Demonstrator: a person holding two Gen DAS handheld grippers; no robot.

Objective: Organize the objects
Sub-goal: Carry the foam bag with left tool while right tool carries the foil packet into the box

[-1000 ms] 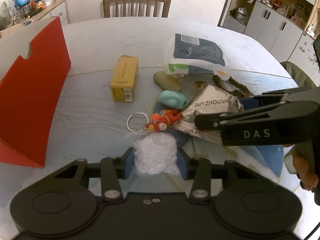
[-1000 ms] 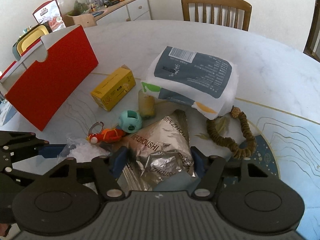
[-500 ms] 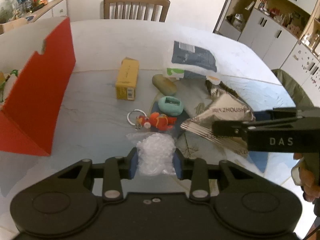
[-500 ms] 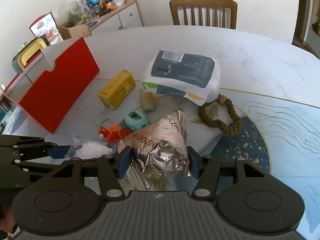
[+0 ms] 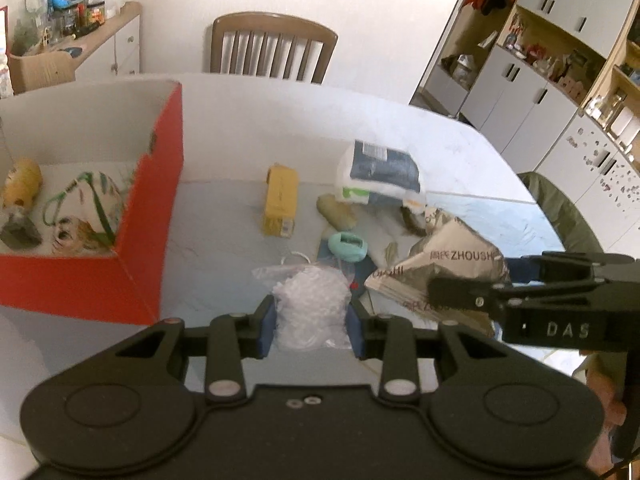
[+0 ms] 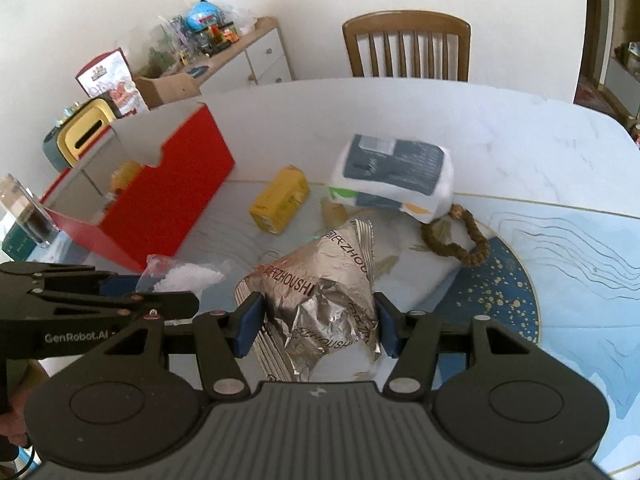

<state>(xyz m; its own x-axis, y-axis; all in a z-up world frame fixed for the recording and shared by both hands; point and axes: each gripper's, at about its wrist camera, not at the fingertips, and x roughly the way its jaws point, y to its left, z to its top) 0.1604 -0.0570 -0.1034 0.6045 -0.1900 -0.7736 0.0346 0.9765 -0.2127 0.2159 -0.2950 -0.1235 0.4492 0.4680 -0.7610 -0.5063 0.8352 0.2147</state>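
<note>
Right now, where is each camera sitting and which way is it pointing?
Left wrist: on the left gripper, facing the clear bag, open red box and chair; right gripper crosses in.
Right wrist: on the right gripper, facing the foil bag and sideboard; left gripper shows.
Shared: both bags, box, yellow carton.

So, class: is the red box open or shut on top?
Open. The red box has no lid on; a patterned pouch and other items show inside.
</note>
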